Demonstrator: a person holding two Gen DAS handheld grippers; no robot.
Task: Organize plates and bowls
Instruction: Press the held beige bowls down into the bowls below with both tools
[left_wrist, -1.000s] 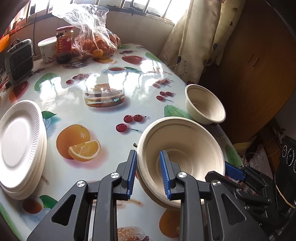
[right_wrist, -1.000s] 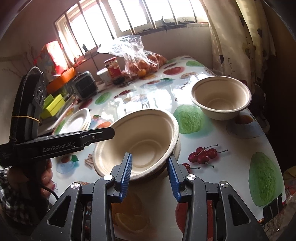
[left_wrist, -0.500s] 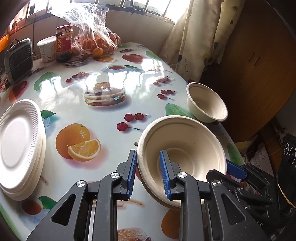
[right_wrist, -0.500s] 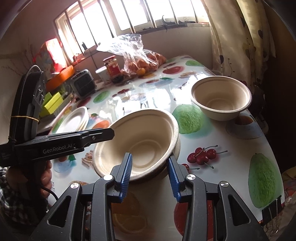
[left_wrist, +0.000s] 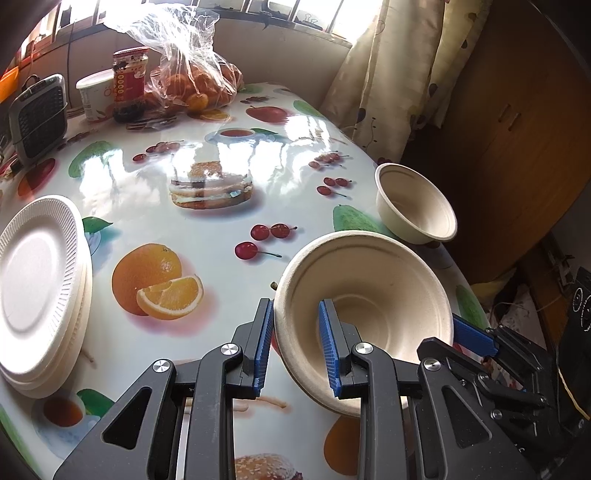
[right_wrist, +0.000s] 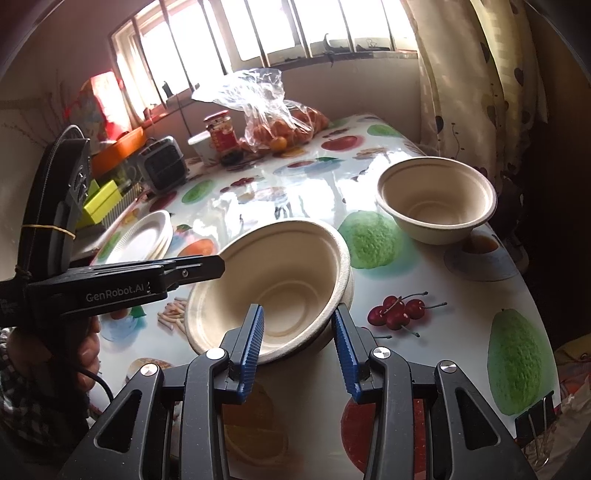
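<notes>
Where rim flares, ribbed left tongs (left_wrist: 295, 343) pinch fibrous bowl (left_wrist: 369, 295).

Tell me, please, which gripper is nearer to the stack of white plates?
Left. The left gripper, clamped on the near bowl, has the plates beside it; the right gripper is across that bowl.

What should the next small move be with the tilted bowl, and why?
Probably lower the left hand-held gripper so the tilted bowl settles flat into the bowl beneath: it grips the rim, the bowl sits askew, and the far bowl waits to be stacked.
</notes>
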